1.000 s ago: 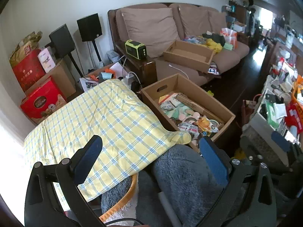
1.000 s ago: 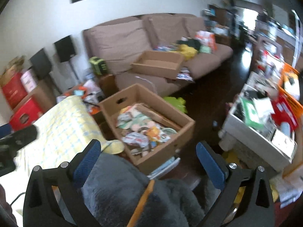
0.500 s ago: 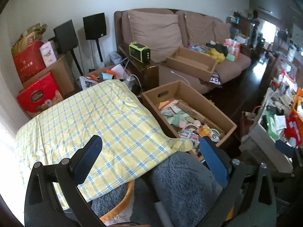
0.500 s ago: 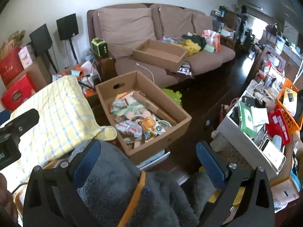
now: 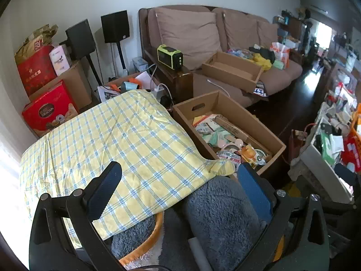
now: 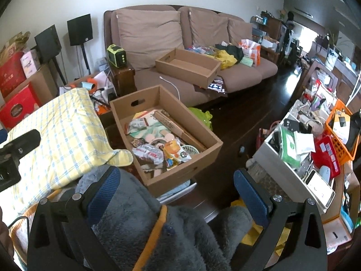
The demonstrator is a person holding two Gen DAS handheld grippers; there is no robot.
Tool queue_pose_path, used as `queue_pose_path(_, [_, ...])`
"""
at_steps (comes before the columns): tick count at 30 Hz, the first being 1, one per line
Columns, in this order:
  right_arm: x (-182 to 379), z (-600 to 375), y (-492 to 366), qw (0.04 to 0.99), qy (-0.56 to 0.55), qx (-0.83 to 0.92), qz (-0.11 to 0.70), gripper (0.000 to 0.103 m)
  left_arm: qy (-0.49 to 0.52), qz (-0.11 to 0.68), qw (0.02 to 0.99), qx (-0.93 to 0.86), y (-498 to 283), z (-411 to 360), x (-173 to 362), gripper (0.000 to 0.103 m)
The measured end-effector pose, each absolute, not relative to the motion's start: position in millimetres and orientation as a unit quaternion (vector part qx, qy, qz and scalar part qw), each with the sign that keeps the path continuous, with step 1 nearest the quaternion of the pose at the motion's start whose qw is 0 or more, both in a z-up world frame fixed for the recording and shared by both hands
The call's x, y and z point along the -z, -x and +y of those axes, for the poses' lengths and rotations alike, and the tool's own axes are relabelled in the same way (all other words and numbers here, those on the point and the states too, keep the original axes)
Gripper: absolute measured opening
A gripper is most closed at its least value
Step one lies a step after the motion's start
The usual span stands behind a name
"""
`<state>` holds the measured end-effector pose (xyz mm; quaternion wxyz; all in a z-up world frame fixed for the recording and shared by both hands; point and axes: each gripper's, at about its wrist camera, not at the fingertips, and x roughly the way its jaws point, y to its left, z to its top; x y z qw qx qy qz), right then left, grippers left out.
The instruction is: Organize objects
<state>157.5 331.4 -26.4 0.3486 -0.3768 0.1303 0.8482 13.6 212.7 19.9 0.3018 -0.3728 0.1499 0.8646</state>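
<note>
Both my grippers, left [image 5: 178, 194] and right [image 6: 173, 195], hang wide above the grey blanket [image 6: 180, 232], holding nothing, ready to lift it.

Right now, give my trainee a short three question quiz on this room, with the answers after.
1. True or false: the cardboard box on the sofa is full.
2. What sits on the sofa's armrest? A) green radio B) lamp C) mug
3. Fill in: both the left gripper and the right gripper are wide ____ above a grey fleece blanket.

Key: 1 false; 2 A, the green radio; 3 open.
</note>
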Motion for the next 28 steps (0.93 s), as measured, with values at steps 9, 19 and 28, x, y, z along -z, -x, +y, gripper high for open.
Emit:
queue_pose_path(9, [26.4,332.0,-157.5,0.349,0.374,-0.848,0.138,0.102,0.376,0.149,0.305,-0.862,-14.9,212.8,-18.5,0.103])
queue_pose_path(19, [29.1,331.4,-156.3,0.347,0.379,-0.847,0.139,0.102,0.434,0.113,0.324,-0.833,-2.3,206.5,-10.1,0.103])
queue_pose_path(28, [30.4,332.7,-155.7,0.343,0.383,-0.845,0.144,0.102,0.437,0.128,0.325,-0.829,-6.9,211.9,-5.4,0.103])
